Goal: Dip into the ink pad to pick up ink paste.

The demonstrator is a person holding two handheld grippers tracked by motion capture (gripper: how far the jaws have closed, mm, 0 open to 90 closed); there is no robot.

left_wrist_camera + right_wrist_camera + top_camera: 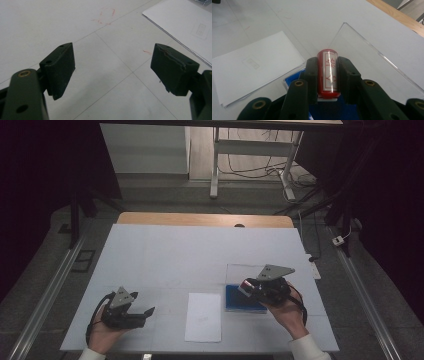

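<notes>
Right gripper (327, 75) has a red stamp (327, 72) pinched between its jaws, held just above the blue pad (235, 299) beside the paper (203, 316). Left gripper (112, 67) sits spread wide with nothing in it, low over the desk (165, 255).

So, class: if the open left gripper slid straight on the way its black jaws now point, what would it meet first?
Probably the white sheet of paper: the left gripper points toward it across the bare white table. Depth is hard to judge, so it might pass over the sheet.
</notes>
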